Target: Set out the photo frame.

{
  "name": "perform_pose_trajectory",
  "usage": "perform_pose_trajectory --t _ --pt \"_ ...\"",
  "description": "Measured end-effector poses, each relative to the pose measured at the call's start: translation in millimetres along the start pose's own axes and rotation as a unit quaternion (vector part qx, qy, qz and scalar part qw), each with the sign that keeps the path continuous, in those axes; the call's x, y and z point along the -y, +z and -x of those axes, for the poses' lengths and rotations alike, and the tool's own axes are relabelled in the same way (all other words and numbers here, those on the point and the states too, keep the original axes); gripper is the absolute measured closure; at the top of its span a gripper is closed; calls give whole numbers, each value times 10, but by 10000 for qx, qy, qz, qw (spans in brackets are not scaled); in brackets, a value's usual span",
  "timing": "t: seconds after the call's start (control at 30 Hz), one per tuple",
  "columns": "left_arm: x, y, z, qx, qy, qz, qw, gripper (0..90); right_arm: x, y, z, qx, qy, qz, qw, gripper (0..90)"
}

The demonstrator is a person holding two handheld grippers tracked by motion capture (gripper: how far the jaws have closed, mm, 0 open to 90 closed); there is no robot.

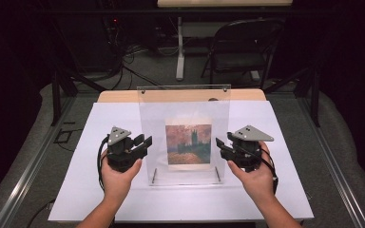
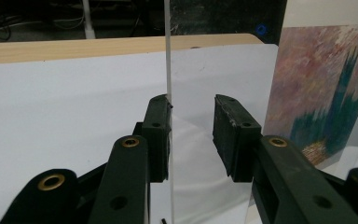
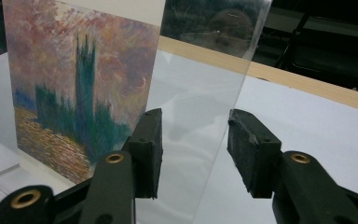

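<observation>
A clear acrylic picture frame (image 1: 184, 111) stands upright in the middle of the white table, with a painted print (image 1: 188, 144) of a dark tower under a pink sky inside it. My left gripper (image 1: 145, 145) is open at the frame's left edge. In the left gripper view that edge (image 2: 168, 70) runs between the jaws, close against the left one. My right gripper (image 1: 220, 145) is open at the frame's right edge. In the right gripper view the pane's edge (image 3: 242, 79) passes between the open jaws, and the print (image 3: 79, 88) shows to the left.
The white sheet (image 1: 100, 190) covers a wooden table (image 1: 119, 96). Two metal pegs (image 1: 154, 175) hold the frame at its base. A black folding chair (image 1: 240, 50) and a table leg (image 1: 180, 47) stand on the floor beyond. A metal rail (image 1: 33, 161) runs along the left side.
</observation>
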State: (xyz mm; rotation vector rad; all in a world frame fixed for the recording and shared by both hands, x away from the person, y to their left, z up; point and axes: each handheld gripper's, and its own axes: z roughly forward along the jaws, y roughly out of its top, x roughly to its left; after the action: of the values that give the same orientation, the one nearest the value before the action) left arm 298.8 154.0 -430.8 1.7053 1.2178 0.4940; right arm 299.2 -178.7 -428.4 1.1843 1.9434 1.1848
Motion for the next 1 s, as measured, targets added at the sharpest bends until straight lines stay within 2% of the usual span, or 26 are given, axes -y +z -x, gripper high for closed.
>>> perform_pose_trajectory --t 0.27,0.43,0.67,0.83,1.0 --pt "113 -104 65 -18 87 147 9999 667 100 -123 -55 42 36 175 9998 616" --pt "159 -137 80 -17 124 206 9997 663 125 -168 -74 38 16 170 9998 629" --pt "174 -142 75 34 56 240 9997 655 131 -172 -81 46 23 191 9998 630" --pt "186 -158 69 109 60 237 9996 646 139 -192 -60 -50 54 183 9998 644" --pt "207 -184 41 306 36 221 9993 637 167 -236 -19 -204 156 187 9995 678"
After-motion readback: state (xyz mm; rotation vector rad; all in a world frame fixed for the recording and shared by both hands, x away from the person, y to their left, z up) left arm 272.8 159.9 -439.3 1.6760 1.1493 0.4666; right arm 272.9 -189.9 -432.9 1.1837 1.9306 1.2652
